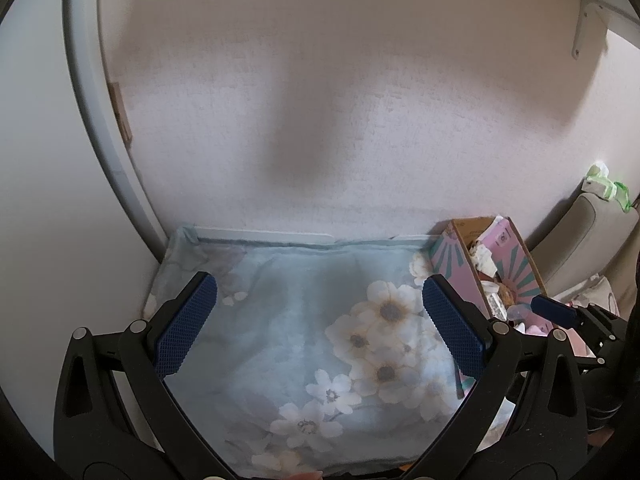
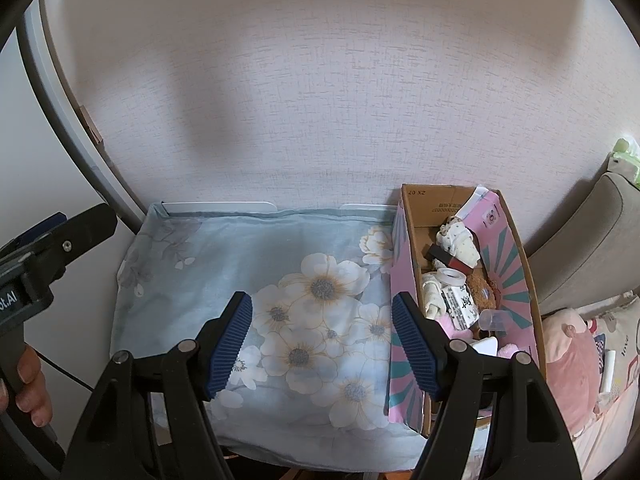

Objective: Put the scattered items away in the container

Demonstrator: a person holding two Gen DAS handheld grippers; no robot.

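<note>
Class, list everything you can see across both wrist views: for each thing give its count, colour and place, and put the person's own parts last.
Cardboard box: one, pink with teal rays outside, brown inside; right end of the cloth, against the wall.
Items in the box: several, mixed; a white patterned cloth roll, a dark red block, a brown plush toy, a clear cup.
Floral cloth: one, pale blue with white flowers; covers the surface.
Wall: white, textured; behind.
Pink plush: one; far right.
Left gripper: black, blue pads, open, empty, over the cloth.
Right gripper: same, open, empty.
Left hand: holds the left gripper's handle.
</note>
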